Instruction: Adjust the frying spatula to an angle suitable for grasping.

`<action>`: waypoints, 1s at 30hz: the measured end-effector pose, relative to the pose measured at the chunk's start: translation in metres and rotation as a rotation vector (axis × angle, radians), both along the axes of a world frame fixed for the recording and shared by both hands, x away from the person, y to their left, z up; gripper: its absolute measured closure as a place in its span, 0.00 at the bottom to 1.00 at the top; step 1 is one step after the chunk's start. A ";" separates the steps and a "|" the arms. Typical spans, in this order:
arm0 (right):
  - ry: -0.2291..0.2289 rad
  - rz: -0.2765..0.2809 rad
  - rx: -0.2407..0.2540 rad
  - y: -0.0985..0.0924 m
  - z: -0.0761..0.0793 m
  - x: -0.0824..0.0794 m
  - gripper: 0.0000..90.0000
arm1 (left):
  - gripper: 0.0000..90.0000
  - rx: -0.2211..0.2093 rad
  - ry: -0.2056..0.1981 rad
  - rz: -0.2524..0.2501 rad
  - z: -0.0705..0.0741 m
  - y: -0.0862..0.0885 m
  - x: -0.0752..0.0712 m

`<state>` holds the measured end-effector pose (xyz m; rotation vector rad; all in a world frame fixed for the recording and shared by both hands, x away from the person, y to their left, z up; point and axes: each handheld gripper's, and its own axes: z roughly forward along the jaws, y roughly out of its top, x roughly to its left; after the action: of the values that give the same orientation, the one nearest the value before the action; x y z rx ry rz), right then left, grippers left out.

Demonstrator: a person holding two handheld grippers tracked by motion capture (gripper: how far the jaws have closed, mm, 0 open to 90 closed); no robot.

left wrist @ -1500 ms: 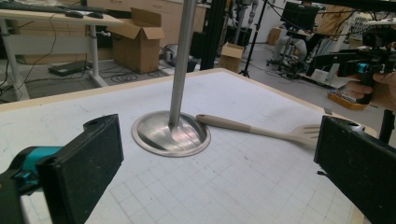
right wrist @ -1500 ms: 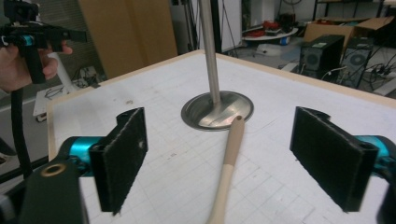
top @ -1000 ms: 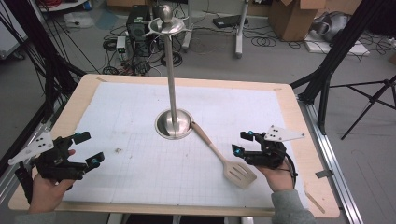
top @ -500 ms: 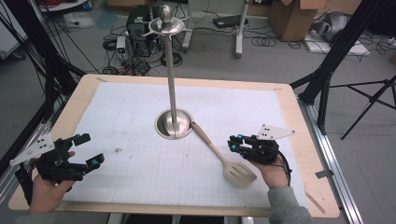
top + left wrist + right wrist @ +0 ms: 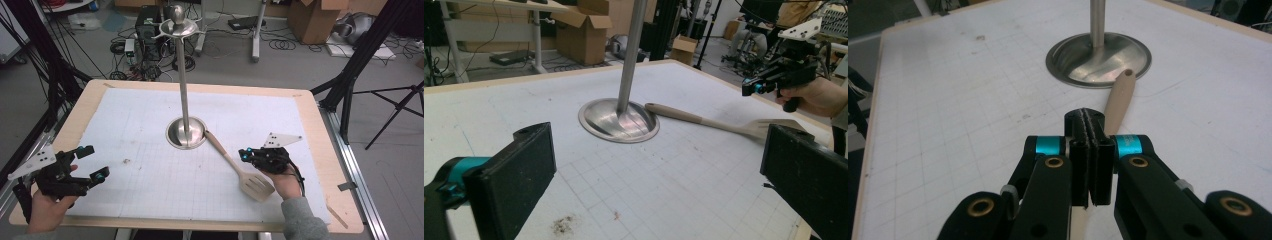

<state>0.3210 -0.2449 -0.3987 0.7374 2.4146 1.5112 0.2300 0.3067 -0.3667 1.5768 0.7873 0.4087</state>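
The wooden slotted spatula (image 5: 239,167) lies flat on the worktop (image 5: 320,125), its long axis running from the slotted blade near the person's right hand to the handle tip just beside the base of the steel utensil stand (image 5: 185,132). The right tool (image 5: 245,154) sits directly over the handle's middle, pointed along it toward the stand; its jaws are pressed together with nothing between them, and the handle passes beneath, though whether they touch it is hard to judge. The right hand is clearly nearer. The left tool (image 5: 90,162) is well apart to the far side, jaws wide and empty, held low near the worktop's edge.
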 end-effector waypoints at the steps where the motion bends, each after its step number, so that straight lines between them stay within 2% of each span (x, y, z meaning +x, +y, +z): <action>1: -0.005 0.000 -0.010 0.001 -0.001 0.001 0.99 | 0.02 0.002 0.001 0.001 0.000 0.001 -0.001; 6: 0.013 -0.005 -0.037 0.007 -0.006 0.005 0.99 | 0.02 0.004 0.006 0.005 -0.001 0.002 -0.002; 8: 0.038 -0.002 -0.032 0.009 -0.008 0.006 0.99 | 0.02 0.006 0.010 0.008 -0.002 0.002 -0.002; 10: 0.036 -0.001 -0.043 0.011 -0.009 0.008 0.99 | 0.02 0.008 0.012 0.007 -0.002 0.002 -0.002; 14: 0.060 0.013 -0.089 0.016 -0.015 0.011 0.99 | 0.02 0.017 0.015 0.006 -0.003 0.002 -0.003; 18: 0.061 0.020 -0.118 0.019 -0.018 0.013 0.99 | 0.02 0.017 0.016 0.009 -0.003 0.003 -0.004; 20: 0.065 0.031 -0.157 0.022 -0.019 0.015 0.99 | 0.02 0.019 0.018 0.012 -0.004 0.004 -0.005; 24: 0.069 0.050 -0.180 0.026 -0.021 0.016 0.99 | 0.02 0.018 0.019 0.017 -0.004 0.006 -0.006; 27: 0.074 0.069 -0.225 0.028 -0.024 0.017 0.99 | 0.02 0.020 0.022 0.020 -0.004 0.007 -0.008; 30: 0.087 0.080 -0.236 0.030 -0.027 0.018 0.99 | 0.02 0.020 0.021 0.023 -0.004 0.008 -0.009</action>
<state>0.3389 -0.2148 -0.4255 0.6771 2.6558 1.2137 0.2215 0.3150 -0.3708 1.5941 0.8204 0.4192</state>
